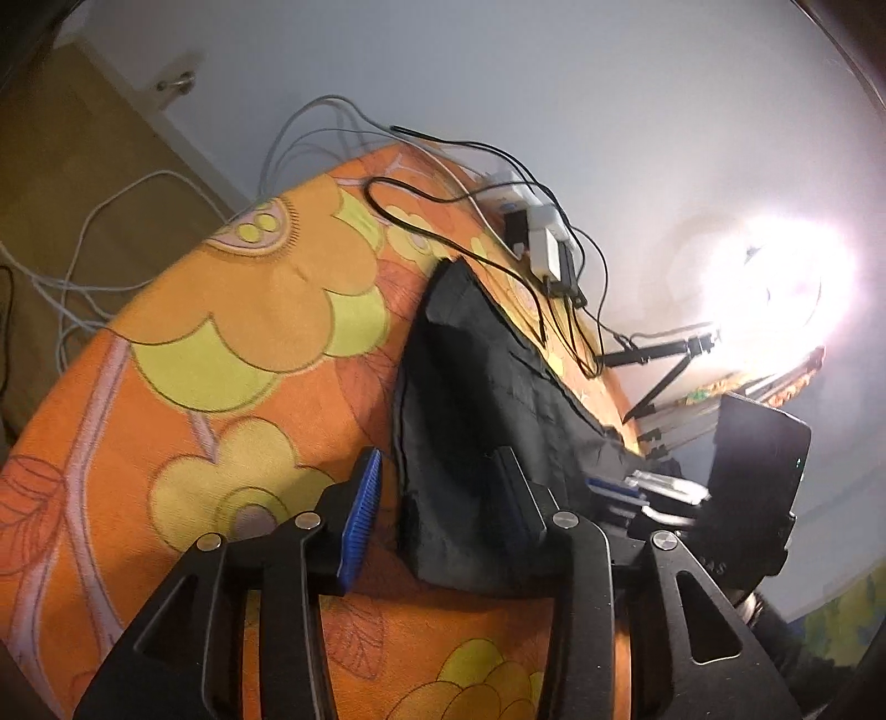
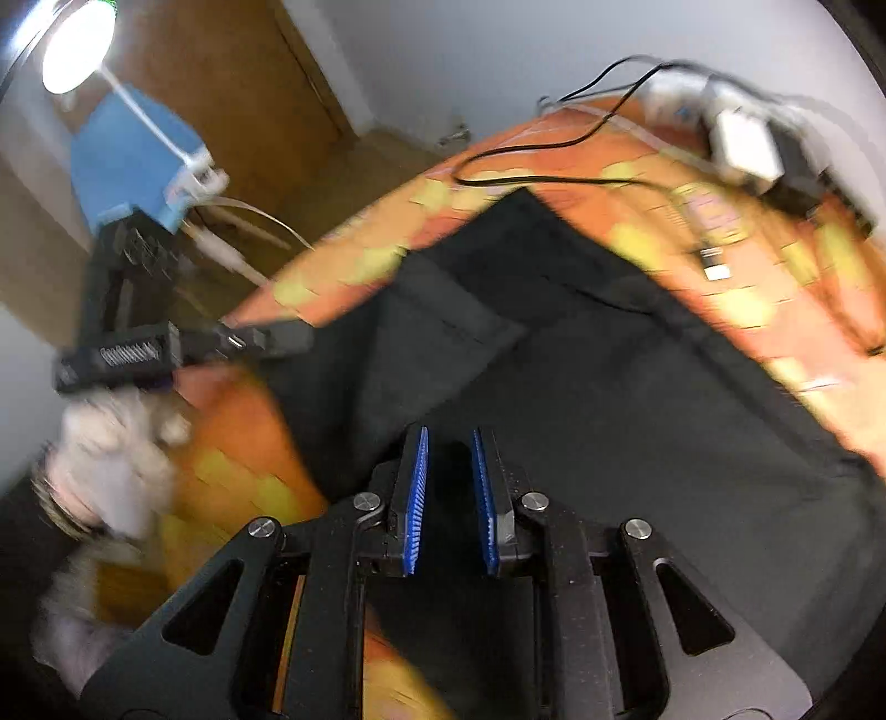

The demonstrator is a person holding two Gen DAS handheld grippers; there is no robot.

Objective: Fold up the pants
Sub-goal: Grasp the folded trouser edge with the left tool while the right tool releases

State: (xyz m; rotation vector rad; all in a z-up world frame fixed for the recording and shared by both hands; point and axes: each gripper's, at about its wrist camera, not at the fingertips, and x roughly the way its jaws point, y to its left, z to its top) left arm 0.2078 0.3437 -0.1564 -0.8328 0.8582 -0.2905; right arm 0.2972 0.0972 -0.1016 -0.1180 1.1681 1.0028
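Orange floral cloth (image 1: 232, 310) on table; white chargers (image 1: 545, 243), black cables (image 1: 421, 221) at far edge; bright lamp (image 2: 77, 47).

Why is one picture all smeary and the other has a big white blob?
Right wrist view: the flowered orange cover and the gloved hand smear with motion blur, while the black pants stay dark and plain. Left wrist view: sharper, but a lamp glares white, washing out the wall; the fisheye bends the edges.

Black pants (image 1: 470, 410) on floral tablecloth (image 1: 221, 332)
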